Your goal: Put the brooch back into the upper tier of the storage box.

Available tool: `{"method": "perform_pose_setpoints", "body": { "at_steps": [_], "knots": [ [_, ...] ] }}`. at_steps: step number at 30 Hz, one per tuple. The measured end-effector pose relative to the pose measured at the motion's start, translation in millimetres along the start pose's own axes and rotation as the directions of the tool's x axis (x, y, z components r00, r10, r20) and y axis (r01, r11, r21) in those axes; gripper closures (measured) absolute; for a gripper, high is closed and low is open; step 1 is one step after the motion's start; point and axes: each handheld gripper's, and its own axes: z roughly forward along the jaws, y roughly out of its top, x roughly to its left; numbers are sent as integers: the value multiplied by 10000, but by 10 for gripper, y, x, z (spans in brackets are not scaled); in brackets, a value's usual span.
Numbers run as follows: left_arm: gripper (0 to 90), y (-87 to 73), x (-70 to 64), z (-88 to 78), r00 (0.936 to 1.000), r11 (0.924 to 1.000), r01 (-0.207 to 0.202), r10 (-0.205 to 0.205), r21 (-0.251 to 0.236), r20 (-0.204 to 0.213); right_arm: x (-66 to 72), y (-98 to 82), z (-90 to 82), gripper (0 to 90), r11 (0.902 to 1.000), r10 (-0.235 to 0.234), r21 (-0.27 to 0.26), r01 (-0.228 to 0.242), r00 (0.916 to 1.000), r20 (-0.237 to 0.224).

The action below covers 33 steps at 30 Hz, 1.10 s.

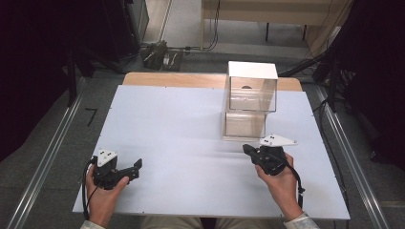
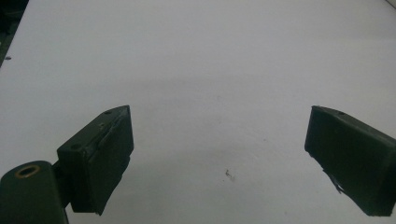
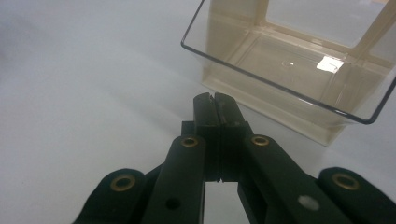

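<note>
I have the flat white rectangular desk [image 1: 191, 143] on its wooden base taking up most of the high view. Toward its far right side stands the two-tier clear plastic drawer box with a white top [image 1: 251, 98]: upper compartment closed off by its clear front, lower clear drawer [image 3: 299, 70] reading as pulled out a little toward me in the right gripper view, nothing visible inside it. Both hands come in from the near edge. Right black two-jaw tool [image 1: 247, 149] sits just in front of the box's lower drawer, near it but not touching, tips aimed at it; jaws clenched flat against each other, nothing between them, seen clearly in the right gripper view [image 3: 215, 103]. Grey three-cornered plate on top of it points toward the box. Left black two-jaw tool [image 1: 137, 168] rests low over the near left part of the desk, well apart from the box, aimed right; jaws released and spread wide over bare white surface in the left gripper view [image 2: 219, 154], holding nothing.
</note>
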Motion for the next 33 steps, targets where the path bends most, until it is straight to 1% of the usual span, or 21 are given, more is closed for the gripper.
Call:
{"method": "perform_pose_setpoints", "body": {
  "at_steps": [3,11,24,33],
  "knots": [
    [92,-1,1,3,10000,10000,-5,5,4,-5,-26,34,-54,872,10000,65,-71,-64,10000,51],
    [91,-2,-2,6,10000,10000,-30,30,51,-25,-59,79,-130,872,9997,127,-218,-125,9998,126],
    [91,-4,-4,17,10000,9999,-41,41,103,1,-94,170,-223,872,9988,158,-475,-149,9997,174],
    [92,-3,-6,18,10000,9999,-48,48,102,0,-144,258,-277,872,9977,181,-661,-166,9996,224]
  ]
}}
